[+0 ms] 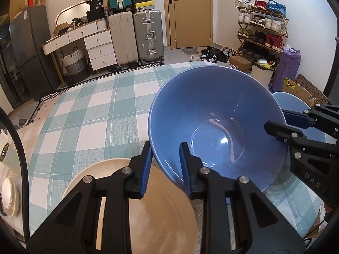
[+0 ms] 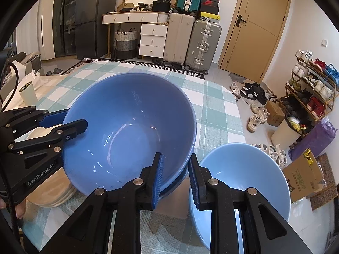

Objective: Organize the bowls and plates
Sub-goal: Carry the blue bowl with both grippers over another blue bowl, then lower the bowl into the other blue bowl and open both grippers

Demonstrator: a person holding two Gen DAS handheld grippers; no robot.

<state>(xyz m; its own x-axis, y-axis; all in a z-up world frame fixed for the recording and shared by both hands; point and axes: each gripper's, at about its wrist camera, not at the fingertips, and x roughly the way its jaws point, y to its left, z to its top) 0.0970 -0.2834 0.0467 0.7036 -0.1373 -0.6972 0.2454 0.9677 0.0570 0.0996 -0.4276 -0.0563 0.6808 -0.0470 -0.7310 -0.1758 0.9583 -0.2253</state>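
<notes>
Blue bowl, "GenRobot.AI" on left hand-held gripper

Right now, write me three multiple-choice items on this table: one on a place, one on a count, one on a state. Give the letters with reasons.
1. Where does the beige plate lie from the big blue bowl, in the left wrist view?
A. lower left
B. upper right
C. inside it

2. How many blue bowl rims show on the checked tablecloth?
A. one
B. two
C. four

3. How is the big blue bowl held?
A. one gripper only
B. both grippers clamp its rim
C. untouched

Key: 1 A, the plate sits under the left gripper. 2 B, the big bowl and the pale blue bowl. 3 B, the right gripper also pinches the rim.
</notes>
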